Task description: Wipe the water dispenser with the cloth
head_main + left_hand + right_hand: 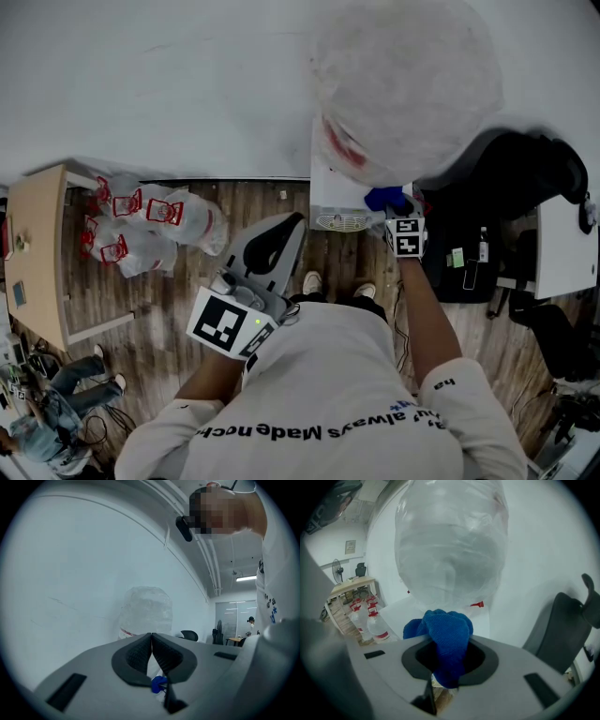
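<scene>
The water dispenser [339, 199] stands on the floor [272, 208] against the wall [169, 84], its bottle [403, 84] on top. Spare bottles [155, 220] lie left beside the desk [37, 244], and an office chair [506, 178] stands right.

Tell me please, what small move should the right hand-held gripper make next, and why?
Probably push forward a little, then sweep sideways. The right hand-held gripper is shut on the blue cloth, and the cloth faces the white water dispenser just below its bottle.

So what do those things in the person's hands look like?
The left gripper and right gripper are grey plastic wedges with black ribbed fingers, each carrying a cube of black-and-white square markers. The person wears a white short-sleeved T-shirt with dark lettering.
</scene>
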Available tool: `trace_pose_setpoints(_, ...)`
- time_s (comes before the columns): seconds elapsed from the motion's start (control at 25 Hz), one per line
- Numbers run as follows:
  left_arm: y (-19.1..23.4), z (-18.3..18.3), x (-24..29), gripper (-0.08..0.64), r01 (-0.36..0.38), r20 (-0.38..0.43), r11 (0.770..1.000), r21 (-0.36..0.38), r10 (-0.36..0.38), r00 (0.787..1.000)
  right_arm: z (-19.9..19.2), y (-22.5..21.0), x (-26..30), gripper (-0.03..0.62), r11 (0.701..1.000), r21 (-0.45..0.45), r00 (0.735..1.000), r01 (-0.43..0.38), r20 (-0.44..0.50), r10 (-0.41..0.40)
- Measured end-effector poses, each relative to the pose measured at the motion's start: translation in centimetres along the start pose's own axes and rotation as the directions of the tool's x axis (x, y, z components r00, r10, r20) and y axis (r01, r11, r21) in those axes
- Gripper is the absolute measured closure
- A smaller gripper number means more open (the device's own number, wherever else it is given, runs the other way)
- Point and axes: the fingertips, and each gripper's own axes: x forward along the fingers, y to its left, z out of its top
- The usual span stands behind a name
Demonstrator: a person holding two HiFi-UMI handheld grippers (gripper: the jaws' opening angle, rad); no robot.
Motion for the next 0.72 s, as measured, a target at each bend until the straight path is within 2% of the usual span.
trace_pose_setpoints(0.52,0.3,0.0,1.0,0.54,0.0,0.0,1.0,-0.002,0.0,1.0,-1.1,1.0,-1.5,0.509,1.0,0.015,1.0,0.004,0.009,-0.004)
trace_pose_setpoints(0.64,0.2,0.2,1.2,0.54,0.002,0.006,1.0,0.002,-0.002,1.0,-0.8,0.3,-2.2,0.494,0.996,0.083,1.0,-0.015,0.018,0.013)
trace_pose_setpoints(0.72,0.5,0.3,1.3,0.54,-0.002,0.007,1.0,0.005,0.001,1.0,0.3,-1.2,-2.9,0.494,0.99,0.139,0.998,0.002,0.056,-0.01)
